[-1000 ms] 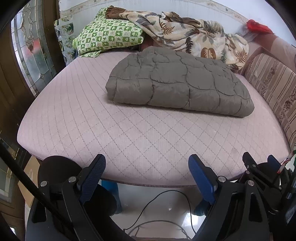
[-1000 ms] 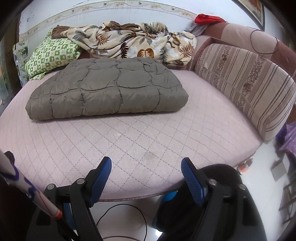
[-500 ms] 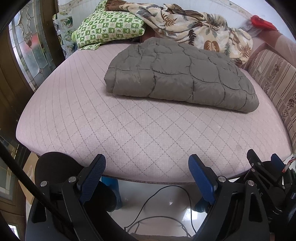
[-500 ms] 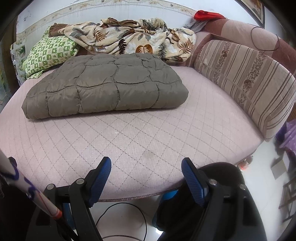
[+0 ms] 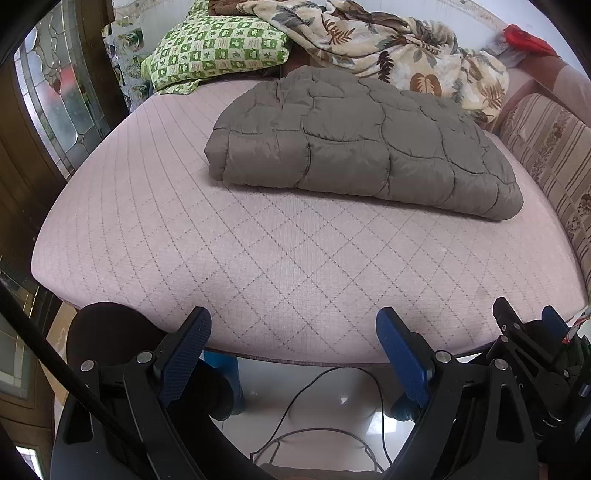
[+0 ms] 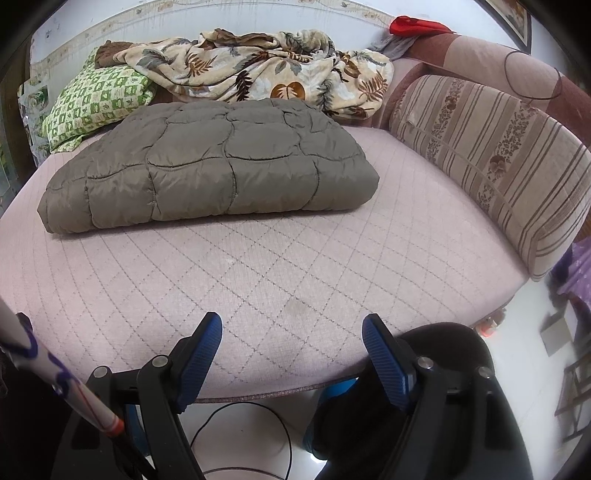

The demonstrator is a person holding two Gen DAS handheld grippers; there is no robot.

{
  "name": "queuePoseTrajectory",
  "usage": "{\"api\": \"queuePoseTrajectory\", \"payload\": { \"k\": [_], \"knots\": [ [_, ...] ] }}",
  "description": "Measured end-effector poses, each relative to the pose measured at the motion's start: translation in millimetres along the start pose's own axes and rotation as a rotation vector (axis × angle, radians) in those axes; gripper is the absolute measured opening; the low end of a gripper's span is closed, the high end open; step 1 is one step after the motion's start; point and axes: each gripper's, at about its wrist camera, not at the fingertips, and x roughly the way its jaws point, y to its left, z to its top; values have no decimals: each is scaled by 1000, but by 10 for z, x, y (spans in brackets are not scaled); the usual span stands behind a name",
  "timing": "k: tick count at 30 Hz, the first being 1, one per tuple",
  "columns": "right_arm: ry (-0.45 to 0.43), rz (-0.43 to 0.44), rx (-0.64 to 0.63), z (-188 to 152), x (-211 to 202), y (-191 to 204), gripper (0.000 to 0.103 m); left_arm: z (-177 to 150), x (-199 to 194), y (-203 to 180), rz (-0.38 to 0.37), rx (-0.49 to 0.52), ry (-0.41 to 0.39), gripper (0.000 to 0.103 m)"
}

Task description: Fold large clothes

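Observation:
A grey-brown quilted padded garment (image 5: 354, 140) lies folded into a thick rectangle on the pink quilted bed (image 5: 258, 258). It also shows in the right wrist view (image 6: 221, 170), in the middle of the bed (image 6: 295, 266). My left gripper (image 5: 293, 332) is open and empty at the bed's near edge, well short of the garment. My right gripper (image 6: 291, 332) is open and empty at the near edge too, apart from the garment.
A green checked pillow (image 5: 214, 48) and a leaf-print blanket (image 6: 266, 74) lie at the bed's far end. A striped bolster (image 6: 491, 155) runs along the right side. A red cloth (image 6: 413, 26) sits on the sofa back. A cable (image 5: 332, 406) lies on the floor below.
Both grippers have moved forward toward the bed, so the folded garment looks larger and nearer. Both stay open and the garment has not moved.

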Motion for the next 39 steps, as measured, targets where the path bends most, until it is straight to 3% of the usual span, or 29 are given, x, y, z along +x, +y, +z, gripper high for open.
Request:
{"api": "queuePoseTrajectory", "payload": {
  "k": [39],
  "knots": [
    [90, -12, -39, 6, 351, 170, 83, 94, 398, 13, 7, -1, 101, 90]
  ]
}}
